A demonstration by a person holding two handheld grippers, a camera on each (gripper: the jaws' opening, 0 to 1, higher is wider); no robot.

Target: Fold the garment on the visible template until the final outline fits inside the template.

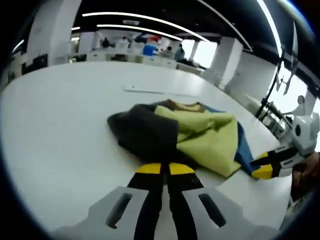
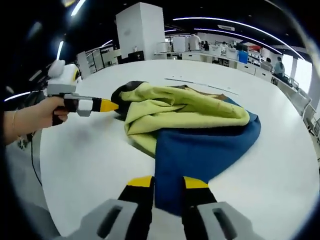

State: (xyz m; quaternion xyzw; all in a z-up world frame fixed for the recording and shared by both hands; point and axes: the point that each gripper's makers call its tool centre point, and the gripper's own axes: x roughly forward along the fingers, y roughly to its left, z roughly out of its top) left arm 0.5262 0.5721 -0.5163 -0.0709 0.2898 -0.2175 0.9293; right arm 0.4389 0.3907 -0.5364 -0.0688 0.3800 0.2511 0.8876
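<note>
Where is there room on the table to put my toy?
Bare table lies left of the garment in the left gripper view, and beyond it toward the thin strip. It is crowded where the left gripper and right gripper meet the cloth.

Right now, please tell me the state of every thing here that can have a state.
Garment: crumpled in a heap on the table, not folded flat.
Left gripper: shut, tips at the garment's dark edge.
Right gripper: jaws astride the blue edge; grip unclear.
Table: white, bearing the garment.
</note>
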